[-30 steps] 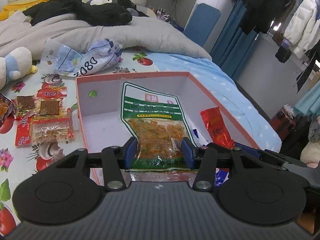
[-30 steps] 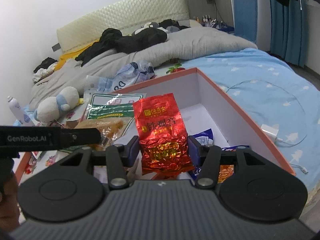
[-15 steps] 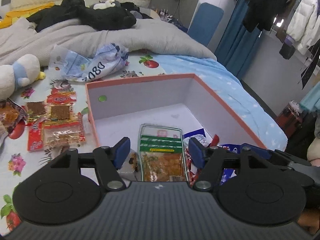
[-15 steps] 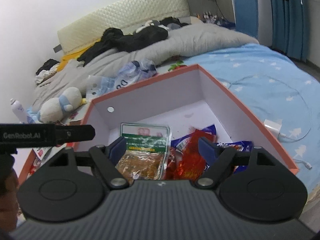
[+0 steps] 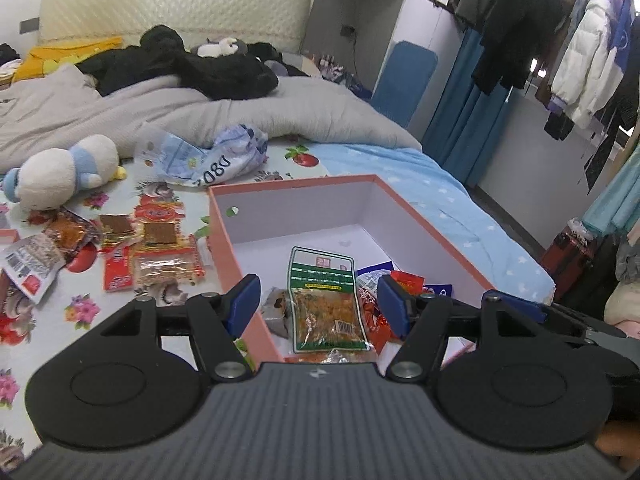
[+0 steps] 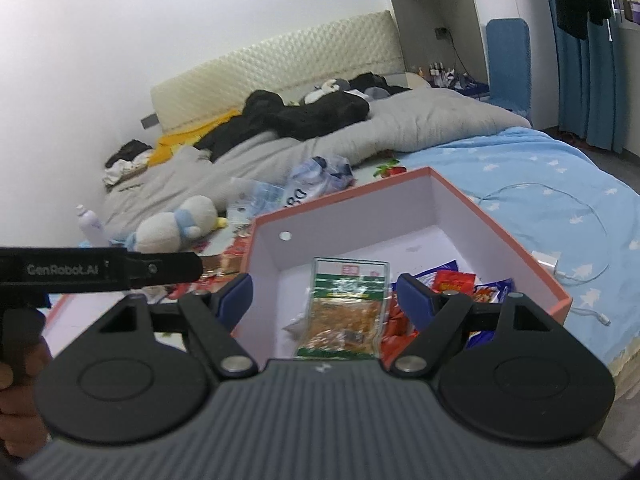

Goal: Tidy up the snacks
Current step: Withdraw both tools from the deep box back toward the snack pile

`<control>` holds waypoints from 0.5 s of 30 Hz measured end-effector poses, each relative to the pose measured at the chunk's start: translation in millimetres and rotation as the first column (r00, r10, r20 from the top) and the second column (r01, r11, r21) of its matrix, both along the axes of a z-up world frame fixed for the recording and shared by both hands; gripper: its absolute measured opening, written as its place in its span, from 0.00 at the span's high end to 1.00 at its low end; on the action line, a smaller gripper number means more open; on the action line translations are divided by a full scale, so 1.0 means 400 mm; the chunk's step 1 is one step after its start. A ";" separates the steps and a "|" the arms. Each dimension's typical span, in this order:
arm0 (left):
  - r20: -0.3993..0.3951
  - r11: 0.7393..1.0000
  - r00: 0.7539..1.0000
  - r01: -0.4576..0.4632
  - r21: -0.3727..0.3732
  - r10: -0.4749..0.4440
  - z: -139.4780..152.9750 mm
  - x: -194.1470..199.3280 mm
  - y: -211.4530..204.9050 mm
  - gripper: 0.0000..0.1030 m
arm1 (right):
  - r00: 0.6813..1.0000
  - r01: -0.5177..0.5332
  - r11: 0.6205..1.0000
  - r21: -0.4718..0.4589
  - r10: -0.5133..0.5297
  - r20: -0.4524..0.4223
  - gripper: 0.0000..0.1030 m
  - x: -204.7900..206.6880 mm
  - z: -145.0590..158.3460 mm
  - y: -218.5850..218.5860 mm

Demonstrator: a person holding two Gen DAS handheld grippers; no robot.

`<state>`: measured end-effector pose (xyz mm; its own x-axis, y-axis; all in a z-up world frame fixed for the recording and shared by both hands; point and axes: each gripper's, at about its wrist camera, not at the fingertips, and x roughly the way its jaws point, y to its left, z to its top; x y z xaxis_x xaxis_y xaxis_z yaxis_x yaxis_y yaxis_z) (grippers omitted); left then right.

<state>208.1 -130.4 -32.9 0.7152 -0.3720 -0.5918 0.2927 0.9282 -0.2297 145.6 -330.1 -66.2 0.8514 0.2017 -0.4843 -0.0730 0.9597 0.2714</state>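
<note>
both claws, left claw and right claw, have just opened and hold nothing; loose snacks lie left of our box, nearer the left.

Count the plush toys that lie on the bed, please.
2: a white-and-blue plush toy left of the pink box, a small one on the dark clothes. Others may be hidden.

Left gripper: black plastic linkage arms, blue rubber finger pads, silver pivot screws, two round black discs, grey ribbed housing at bottom centre. Right gripper: same build. Black bar at left of right-wrist frame, white "GenRobot.AI" lettering.
</note>
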 end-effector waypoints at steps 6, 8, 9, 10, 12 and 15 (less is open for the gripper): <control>0.017 1.000 0.999 -0.027 -0.014 0.027 0.022 -0.095 0.054 0.32 | 0.999 -0.033 0.999 -0.008 0.033 0.024 0.22 -0.065 0.023 0.043; 0.019 0.999 0.999 -0.033 -0.012 0.033 0.026 -0.124 0.071 0.32 | 0.999 -0.043 0.999 -0.009 0.043 0.028 0.22 -0.086 0.027 0.059; 0.019 0.999 0.999 -0.037 -0.009 0.038 0.027 -0.138 0.079 0.32 | 0.998 -0.049 0.999 -0.008 0.049 0.029 0.22 -0.096 0.029 0.068; 0.019 0.999 0.999 -0.045 -0.008 0.045 0.029 -0.154 0.088 0.32 | 0.998 -0.055 0.998 -0.007 0.055 0.029 0.22 -0.104 0.029 0.075; 0.018 0.998 0.998 -0.057 -0.013 0.057 0.033 -0.181 0.106 0.32 | 0.997 -0.071 0.997 -0.004 0.071 0.031 0.22 -0.124 0.031 0.092; 0.024 0.997 0.997 -0.077 -0.009 0.077 0.034 -0.227 0.137 0.32 | 0.996 -0.087 0.996 -0.006 0.087 0.034 0.22 -0.147 0.032 0.115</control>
<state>117.5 -75.6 -19.3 0.7560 -0.3201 -0.5709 0.2260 0.9463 -0.2313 86.6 -284.2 -53.5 0.8467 0.2739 -0.4561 -0.1657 0.9504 0.2632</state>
